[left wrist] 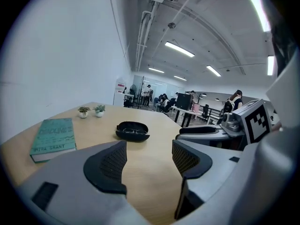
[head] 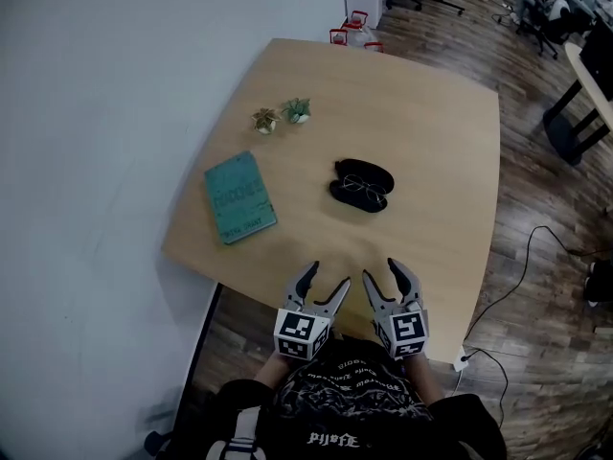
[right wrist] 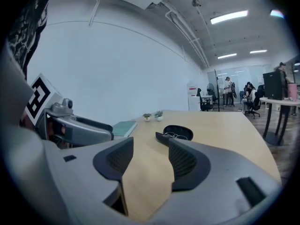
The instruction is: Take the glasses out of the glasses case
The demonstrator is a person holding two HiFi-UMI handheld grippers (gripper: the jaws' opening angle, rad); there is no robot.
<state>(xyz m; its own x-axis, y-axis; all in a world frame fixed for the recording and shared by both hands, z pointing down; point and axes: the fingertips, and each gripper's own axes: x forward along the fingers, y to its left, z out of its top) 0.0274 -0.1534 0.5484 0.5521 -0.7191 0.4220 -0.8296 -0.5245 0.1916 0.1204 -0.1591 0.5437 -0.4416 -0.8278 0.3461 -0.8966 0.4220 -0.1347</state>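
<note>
The glasses case lay open near the middle of the table, a black shell with the glasses resting in it. Their thin wire frame was faint in the head view, and how the arms were folded could not be made out.

Both grippers hung over the near edge of the table, well apart from the case. The left gripper had its jaws spread wide, with nothing between them but bare tabletop. Its own view showed the case beyond the gap, untouched. The right gripper was likewise wide open and held nothing. In the right gripper view its right jaw covered the near end of the case, so only the far rim and part of the glasses showed. The two grippers sat just beside each other. Each one's marker cube showed at the side of the other's view, partly cut off.

A green book lay flat to the left of the case, near the table's left edge, its cover print too small to read from above. Two small potted plants stood side by side beyond it. Past the far corner stood some red-and-white things, partly hidden by the table and too small to identify. The person appeared only as a dark printed shirt at the bottom, with the hands hidden under the cubes.
</note>
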